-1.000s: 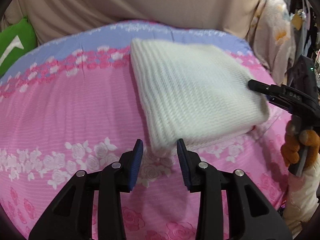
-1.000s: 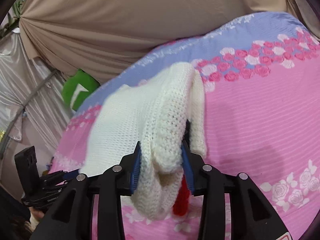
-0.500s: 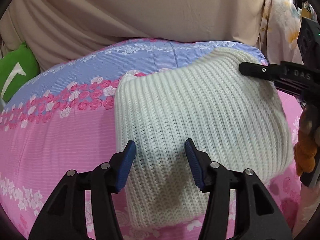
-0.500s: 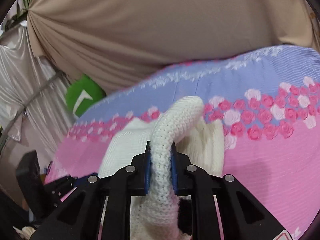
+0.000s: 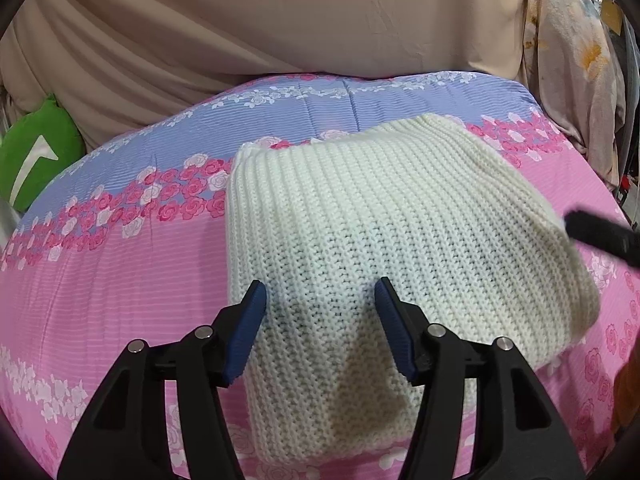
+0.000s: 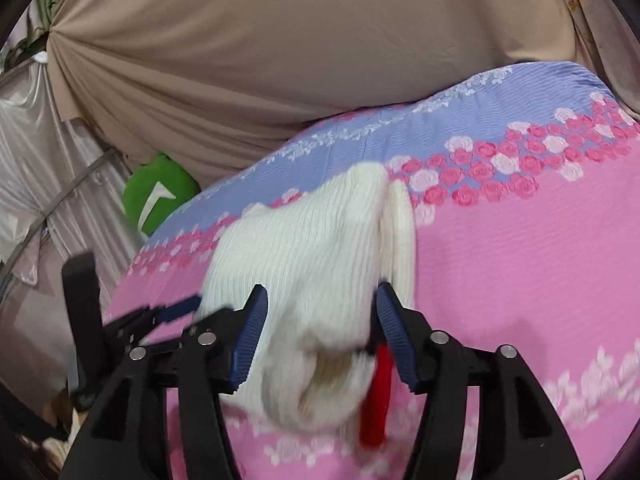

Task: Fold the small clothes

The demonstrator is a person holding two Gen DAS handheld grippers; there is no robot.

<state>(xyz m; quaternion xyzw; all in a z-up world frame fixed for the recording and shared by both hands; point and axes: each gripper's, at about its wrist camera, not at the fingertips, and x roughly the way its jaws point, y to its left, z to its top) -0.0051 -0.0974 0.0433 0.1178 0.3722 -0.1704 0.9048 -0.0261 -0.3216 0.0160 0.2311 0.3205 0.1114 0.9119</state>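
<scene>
A cream knitted garment (image 5: 384,236) lies folded on the pink and blue floral bedspread (image 5: 112,280). My left gripper (image 5: 320,320) is open, its jaws spread over the garment's near edge without pinching it. In the right wrist view the same garment (image 6: 308,264) sits between the spread jaws of my right gripper (image 6: 320,324), which is open; the cloth looks blurred and loose. A red piece (image 6: 376,396) shows under the garment by the right finger. The right gripper's black tip (image 5: 600,236) shows at the garment's right edge in the left wrist view.
A beige cloth backdrop (image 5: 280,20) hangs behind the bed. A green cushion (image 5: 32,160) lies at the far left edge, also in the right wrist view (image 6: 156,196). Floral fabric (image 5: 572,60) hangs at the right. The left gripper (image 6: 152,316) shows at left.
My right gripper opened and let go of the garment fold it was pinching. The garment dropped back flatter on the bed. My left gripper stayed open over the near edge.
</scene>
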